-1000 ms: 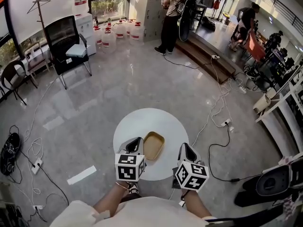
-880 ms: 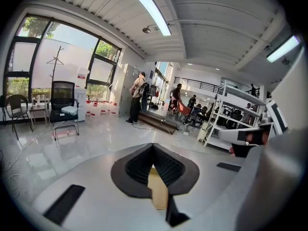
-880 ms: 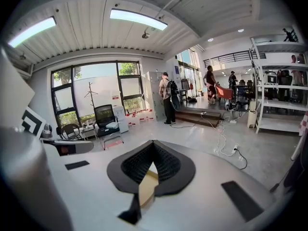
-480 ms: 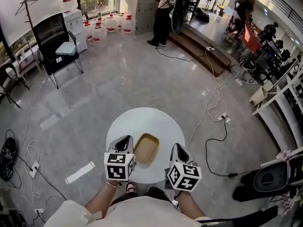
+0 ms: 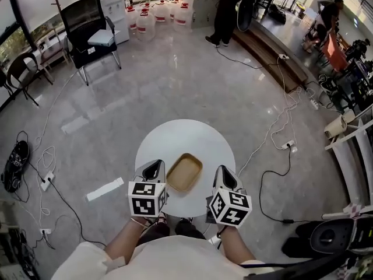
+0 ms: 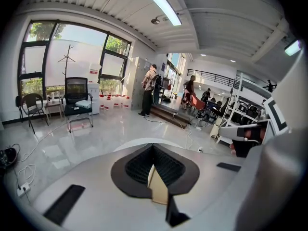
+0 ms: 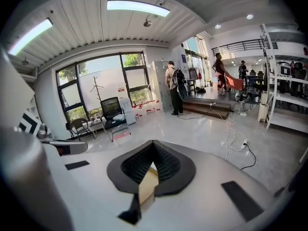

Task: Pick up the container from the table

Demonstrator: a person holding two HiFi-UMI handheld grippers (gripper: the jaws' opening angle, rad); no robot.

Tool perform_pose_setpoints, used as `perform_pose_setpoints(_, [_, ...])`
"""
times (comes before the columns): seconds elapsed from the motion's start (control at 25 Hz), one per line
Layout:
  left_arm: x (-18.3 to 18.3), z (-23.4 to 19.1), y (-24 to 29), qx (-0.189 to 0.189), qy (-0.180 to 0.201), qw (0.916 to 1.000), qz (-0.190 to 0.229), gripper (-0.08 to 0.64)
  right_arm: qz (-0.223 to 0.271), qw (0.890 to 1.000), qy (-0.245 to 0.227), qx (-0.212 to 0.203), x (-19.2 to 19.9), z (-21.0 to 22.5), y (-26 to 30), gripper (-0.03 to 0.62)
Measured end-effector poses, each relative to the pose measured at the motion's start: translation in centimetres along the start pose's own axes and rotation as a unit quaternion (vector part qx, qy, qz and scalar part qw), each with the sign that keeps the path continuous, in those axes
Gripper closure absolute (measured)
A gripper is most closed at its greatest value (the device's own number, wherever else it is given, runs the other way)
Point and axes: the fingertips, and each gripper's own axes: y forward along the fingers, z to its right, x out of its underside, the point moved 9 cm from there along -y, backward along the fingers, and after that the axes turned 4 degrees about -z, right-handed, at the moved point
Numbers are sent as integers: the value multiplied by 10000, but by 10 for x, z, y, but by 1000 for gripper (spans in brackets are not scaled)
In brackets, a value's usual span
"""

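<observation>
The tan container lies on the round white table, towards its near edge, between the two grippers and touched by neither. The left gripper is just beside the container's left side and the right gripper is near its right side. Each has its black jaws pressed together, tips meeting, nothing clamped between them. Around the table spreads glossy grey floor — cables trail to the right, and a black chair stands well apart.
</observation>
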Motion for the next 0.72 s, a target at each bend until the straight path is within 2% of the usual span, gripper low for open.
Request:
perform_pose_setpoints(0.24, [24, -7, -1, -252, -181, 9993, -205, 545, -294, 9995, -23, -109, 18, 1, 8, 568])
perform_pose_setpoints(0.72, [67, -17, 6, -422, -181, 9964, -711, 545, -835, 9964, 93, -76, 57, 5, 19, 568])
